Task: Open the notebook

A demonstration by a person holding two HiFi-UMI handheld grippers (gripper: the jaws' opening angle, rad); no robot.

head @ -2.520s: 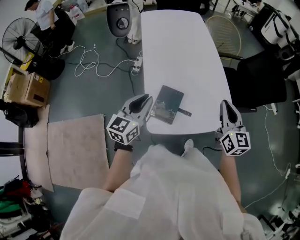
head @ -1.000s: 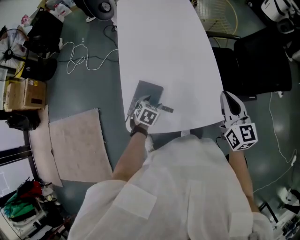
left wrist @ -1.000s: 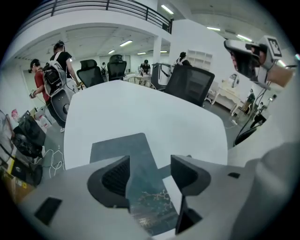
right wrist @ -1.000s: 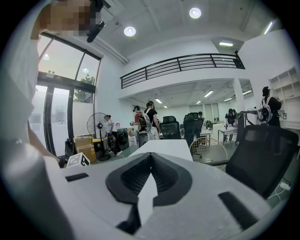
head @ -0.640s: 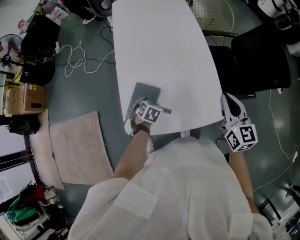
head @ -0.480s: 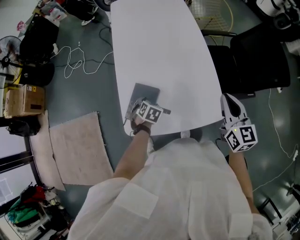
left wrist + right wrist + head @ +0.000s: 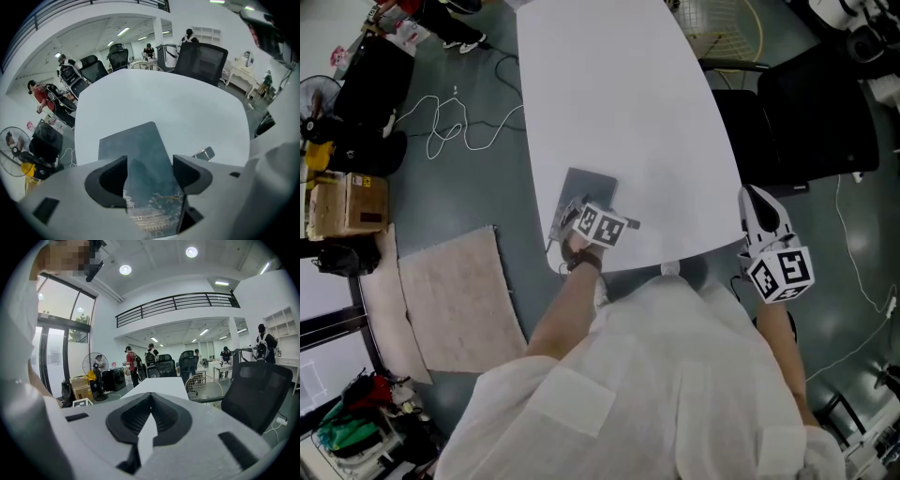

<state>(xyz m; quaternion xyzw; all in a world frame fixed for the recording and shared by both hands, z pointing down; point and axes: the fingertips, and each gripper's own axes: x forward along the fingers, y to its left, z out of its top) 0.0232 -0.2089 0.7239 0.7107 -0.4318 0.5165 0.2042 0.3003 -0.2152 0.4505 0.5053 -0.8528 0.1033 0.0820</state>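
A dark grey-blue notebook (image 7: 587,190) lies shut on the white table (image 7: 619,84), near its front edge. In the left gripper view the notebook (image 7: 140,154) shows a printed building at its near end, and its strap tab (image 7: 204,153) sticks out to the right. My left gripper (image 7: 576,216) points steeply down over that near end. Its jaws (image 7: 150,168) are opening, with the cover seen in the gap below and no pad pressing on it. My right gripper (image 7: 763,221) hangs off the table's right edge, shut (image 7: 151,401) with nothing in it.
A black office chair (image 7: 825,122) stands right of the table, close to my right gripper. On the floor at left lie white cables (image 7: 455,117), a cardboard box (image 7: 347,202) and a beige mat (image 7: 455,291). Several people and chairs stand beyond the table's far end (image 7: 150,49).
My left gripper has come from the table's edge beside the notebook to stand over its near end, tipped further down. The right gripper has kept still.
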